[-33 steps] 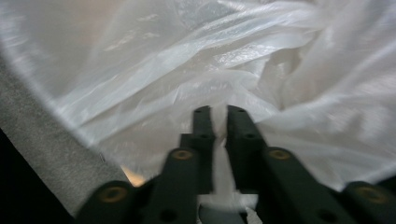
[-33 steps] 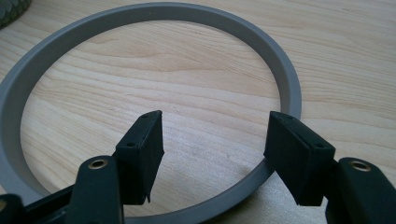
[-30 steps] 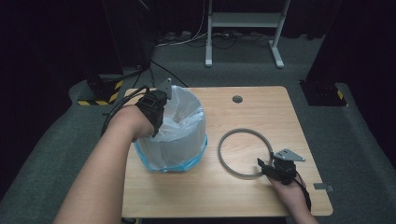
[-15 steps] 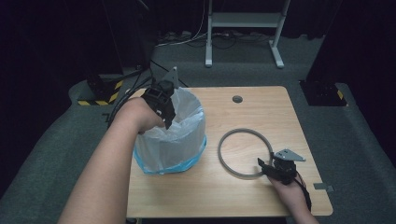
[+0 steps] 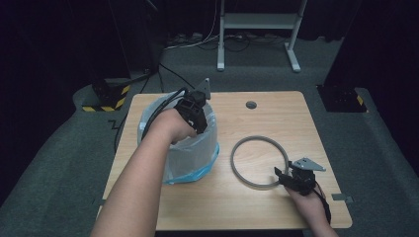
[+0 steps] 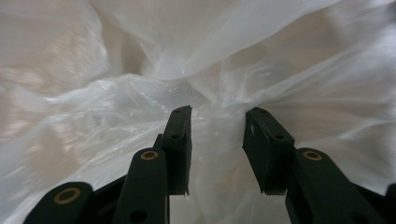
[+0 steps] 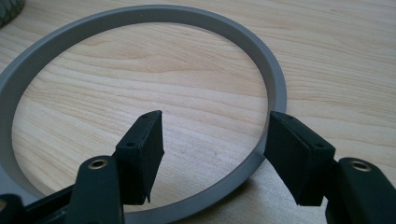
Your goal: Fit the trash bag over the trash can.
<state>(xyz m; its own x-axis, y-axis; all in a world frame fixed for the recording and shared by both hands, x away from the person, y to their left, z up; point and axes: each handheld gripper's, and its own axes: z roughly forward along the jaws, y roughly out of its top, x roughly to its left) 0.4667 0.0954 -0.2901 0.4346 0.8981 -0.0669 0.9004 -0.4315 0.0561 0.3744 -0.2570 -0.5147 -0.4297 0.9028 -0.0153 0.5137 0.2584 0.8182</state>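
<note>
A bin lined with a thin clear-white plastic bag [image 5: 197, 148] stands on the left half of the wooden table [image 5: 276, 118]; a blue band shows at its foot. My left gripper [image 5: 200, 124] reaches down into the bag's mouth. In the left gripper view, its jaws [image 6: 219, 114] have just been opening and now stand open, with crumpled bag film [image 6: 140, 60] right in front of them and nothing pinched. A flat grey ring [image 5: 260, 161] lies right of the bin. My right gripper [image 5: 280, 175] rests at the near rim of this ring [image 7: 275, 88], open [image 7: 215, 119], straddling it without pressing.
A small round grommet hole [image 5: 251, 104] sits near the table's far edge. Behind the table stands a white metal frame [image 5: 257, 22] on dark carpet. Cables and a yellow-black striped block [image 5: 106, 101] lie on the floor at the left.
My left hand has slid to the right across the top of the bin, from its left rim toward its far right side. The right hand and the ring have stayed still.
</note>
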